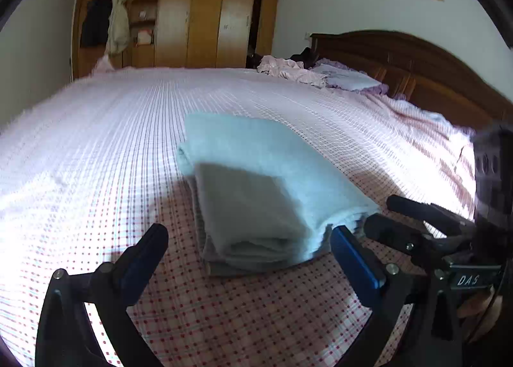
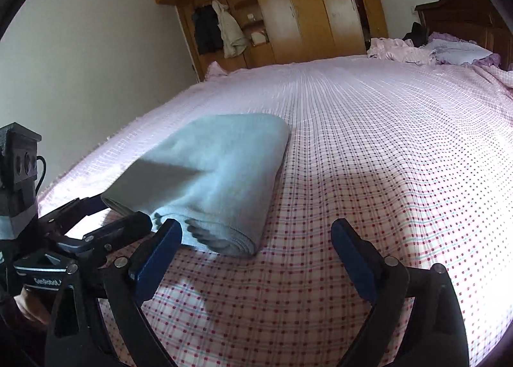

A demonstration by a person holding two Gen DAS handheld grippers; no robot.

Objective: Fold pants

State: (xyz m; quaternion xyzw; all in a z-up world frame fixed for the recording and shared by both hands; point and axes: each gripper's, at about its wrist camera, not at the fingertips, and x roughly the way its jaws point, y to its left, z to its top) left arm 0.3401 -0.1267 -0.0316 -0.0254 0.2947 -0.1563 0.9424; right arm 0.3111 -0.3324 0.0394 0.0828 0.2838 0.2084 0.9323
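The light blue-grey pants [image 1: 266, 193] lie folded in a compact stack on the pink checked bedspread [image 1: 96, 149]. My left gripper [image 1: 250, 238] is open and empty, its jaws wide apart just in front of the stack's near edge. In the right wrist view the same folded pants [image 2: 218, 174] lie left of centre. My right gripper [image 2: 256, 238] is open and empty, its left finger [image 2: 157, 258] beside the stack's near corner. Each gripper shows in the other's view: the right one [image 1: 426, 222] at the right, the left one [image 2: 93, 226] at the left.
A wooden wardrobe [image 1: 192, 7] stands beyond the bed's far edge, with clothes hanging [image 1: 117, 23]. A dark wooden headboard [image 1: 416, 62], a purple pillow [image 1: 349, 78] and crumpled pink cloth [image 1: 288, 70] are at the far right. Bare bedspread [image 2: 400, 142] stretches right of the pants.
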